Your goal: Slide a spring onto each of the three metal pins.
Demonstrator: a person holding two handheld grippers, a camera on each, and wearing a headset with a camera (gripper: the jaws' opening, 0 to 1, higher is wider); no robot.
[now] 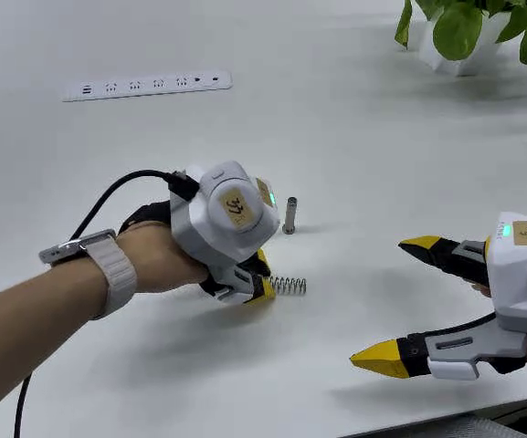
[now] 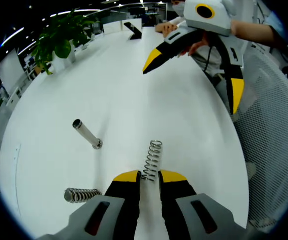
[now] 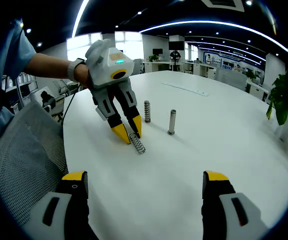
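Desk [image 3: 223, 150] w/ sprung pin [image 3: 146, 111], bare pin [image 3: 171, 122], spring [image 3: 138, 142]

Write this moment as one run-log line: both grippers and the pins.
left gripper: shut on loose spring lying on table | right gripper: open, empty | bare pin: upright | second pin: spring fitted

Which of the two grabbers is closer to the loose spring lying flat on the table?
Left. The left gripper has its tips either side of the loose spring at one end; the right gripper hangs open, well off to the side of it.
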